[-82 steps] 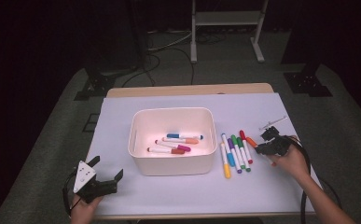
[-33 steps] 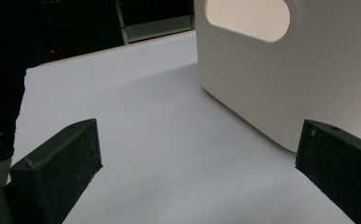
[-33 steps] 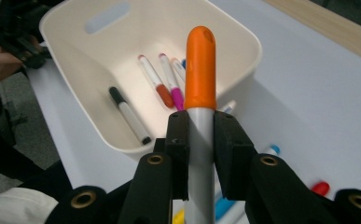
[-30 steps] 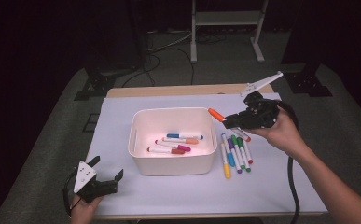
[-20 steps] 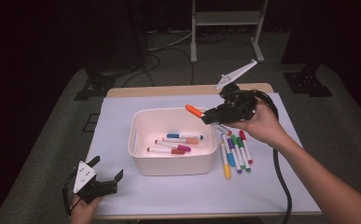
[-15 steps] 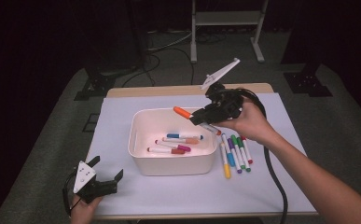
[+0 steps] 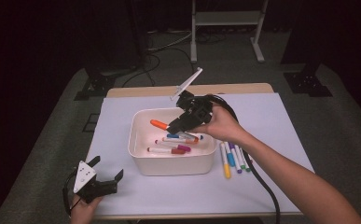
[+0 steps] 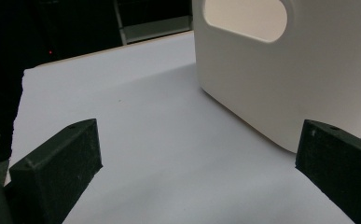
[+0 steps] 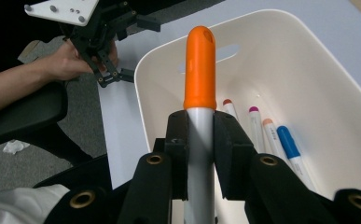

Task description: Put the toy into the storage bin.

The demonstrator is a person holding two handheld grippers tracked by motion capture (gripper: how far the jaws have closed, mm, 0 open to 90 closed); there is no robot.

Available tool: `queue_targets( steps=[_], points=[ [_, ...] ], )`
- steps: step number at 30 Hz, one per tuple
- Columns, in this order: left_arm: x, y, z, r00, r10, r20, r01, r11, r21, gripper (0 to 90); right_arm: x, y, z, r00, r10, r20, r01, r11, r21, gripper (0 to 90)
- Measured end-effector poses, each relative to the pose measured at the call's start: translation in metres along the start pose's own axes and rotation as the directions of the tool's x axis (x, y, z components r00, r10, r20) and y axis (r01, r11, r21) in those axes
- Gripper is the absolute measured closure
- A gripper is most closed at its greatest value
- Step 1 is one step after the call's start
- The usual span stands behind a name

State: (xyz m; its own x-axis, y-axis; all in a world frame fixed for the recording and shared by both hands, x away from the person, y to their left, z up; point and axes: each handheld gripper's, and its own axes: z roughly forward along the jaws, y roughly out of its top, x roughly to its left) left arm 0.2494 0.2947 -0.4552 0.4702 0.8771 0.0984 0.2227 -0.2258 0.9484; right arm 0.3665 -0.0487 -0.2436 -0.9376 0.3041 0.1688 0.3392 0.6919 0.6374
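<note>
Item: orange marker point(image 9: 199, 65), clamped in your right hand-held gripper point(image 9: 200, 135), held over the bin point(image 7: 138, 140). Left hand-held gripper point(image 7: 104, 181): jaws apart, empty. Risk: released tilted, the marker may bounce off the rim onto the surface.

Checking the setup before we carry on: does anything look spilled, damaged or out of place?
Nothing stands out. The white bin sits upright, markers lie inside it and in a row beside it, and the right gripper holds an orange marker above the bin.
</note>
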Motion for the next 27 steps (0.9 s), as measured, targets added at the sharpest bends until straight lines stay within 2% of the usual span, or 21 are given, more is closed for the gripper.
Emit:
queue_targets(
  steps=[8,14,17,27],
  points=[
    [0.0,0.0,0.0,1.0,-0.002,0.002,0.002,1.0,-0.006,0.0,-0.005,0.001,0.028,0.9993,-0.001,-0.036,0.003,0.999,0.04,75.8],
    [0.0,0.0,0.0,1.0,0.001,0.004,-0.001,1.0,-0.006,0.0,-0.011,-0.004,0.052,0.9992,-0.009,-0.038,0.013,0.996,0.092,75.8],
    [0.0,0.0,0.0,1.0,0.002,0.004,-0.002,1.0,-0.006,0.0,-0.016,-0.007,0.062,0.9993,-0.023,-0.028,0.026,0.993,0.113,75.8],
    [0.0,0.0,0.0,1.0,0.003,0.007,-0.003,1.0,0.0,0.0,-0.024,-0.018,0.096,0.9988,-0.021,-0.045,0.029,0.981,0.191,75.8]
  ],
)
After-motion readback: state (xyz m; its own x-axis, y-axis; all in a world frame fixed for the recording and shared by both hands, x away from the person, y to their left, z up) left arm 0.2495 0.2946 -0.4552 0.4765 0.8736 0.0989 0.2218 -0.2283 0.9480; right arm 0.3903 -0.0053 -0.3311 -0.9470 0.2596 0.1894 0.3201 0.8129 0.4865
